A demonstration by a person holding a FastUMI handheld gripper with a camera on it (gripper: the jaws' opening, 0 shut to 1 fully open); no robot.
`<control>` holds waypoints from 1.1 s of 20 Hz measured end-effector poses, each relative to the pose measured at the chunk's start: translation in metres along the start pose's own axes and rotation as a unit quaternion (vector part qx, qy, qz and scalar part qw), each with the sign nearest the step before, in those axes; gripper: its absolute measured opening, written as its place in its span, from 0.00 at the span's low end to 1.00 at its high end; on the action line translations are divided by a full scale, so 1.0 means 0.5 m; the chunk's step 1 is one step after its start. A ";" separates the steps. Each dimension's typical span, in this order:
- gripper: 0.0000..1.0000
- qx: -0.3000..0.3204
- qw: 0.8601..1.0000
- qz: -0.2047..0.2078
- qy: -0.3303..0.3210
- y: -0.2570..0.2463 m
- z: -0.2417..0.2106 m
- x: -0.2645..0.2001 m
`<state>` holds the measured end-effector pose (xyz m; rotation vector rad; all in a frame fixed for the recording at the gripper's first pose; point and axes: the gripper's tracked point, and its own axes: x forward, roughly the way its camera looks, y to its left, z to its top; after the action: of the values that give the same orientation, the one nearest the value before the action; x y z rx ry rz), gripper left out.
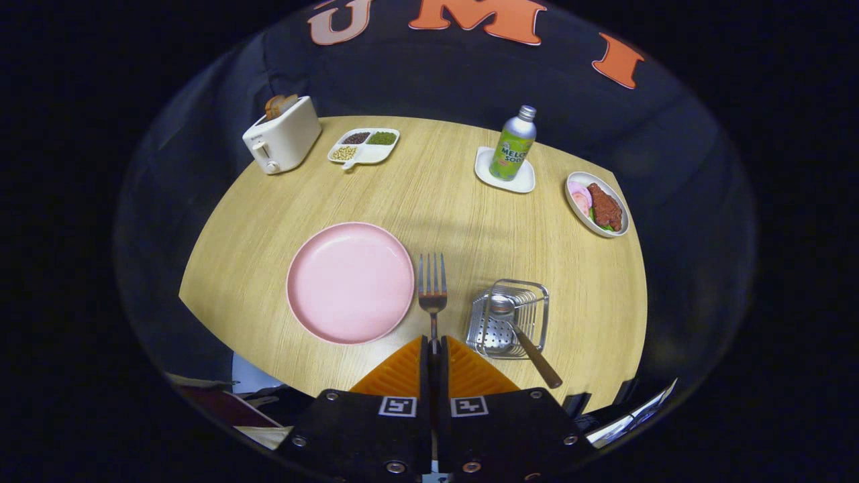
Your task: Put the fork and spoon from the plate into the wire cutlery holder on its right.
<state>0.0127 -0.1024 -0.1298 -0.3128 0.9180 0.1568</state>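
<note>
Right now the gripper [434, 349] has its two orange fingers [402, 372] pressed together on the handle of the fork [433, 288], whose tines point straight ahead toward twelve o'clock, held above the wooden table [456, 208]. Just ahead of the fingers at about one o'clock sits the wire cutlery holder [537, 298], and the spoon [520, 329] already lies in it, bowl inside and wooden handle sticking out over the near rim toward five o'clock. At eleven o'clock, beside the fork, lies the pink plate [349, 282], now bare.

So by my reading the spoon step is done and the fork is midway through its carry. The next move calls for shifting the fork to the right until it is over the holder, then lowering it in and parting the fingers. The spoon's slanting handle takes up the near right corner of the holder, so the fork would go in more safely on the left or far side; a knock could tip the light basket.

Farther off, well clear of the path: a soda bottle [513, 144] on a small white tray at one o'clock, a dish of meat [597, 204] at two, a divided snack dish [364, 146] and a white toaster [282, 137] at eleven.
</note>
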 end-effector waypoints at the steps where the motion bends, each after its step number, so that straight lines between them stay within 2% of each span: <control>1: 0.04 0.000 1.000 -0.006 0.009 -0.018 -0.005 0.001; 9: 0.04 -0.001 0.996 -0.033 0.087 -0.135 -0.039 0.006; 13: 0.04 -0.025 0.991 -0.039 0.129 -0.165 -0.048 0.023; 18: 0.04 -0.059 0.982 -0.023 0.178 -0.161 -0.049 0.049; 22: 0.04 -0.102 0.972 -0.036 0.207 -0.175 -0.052 0.073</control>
<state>0.0382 -0.1937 -0.1563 -0.5850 1.3055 0.1203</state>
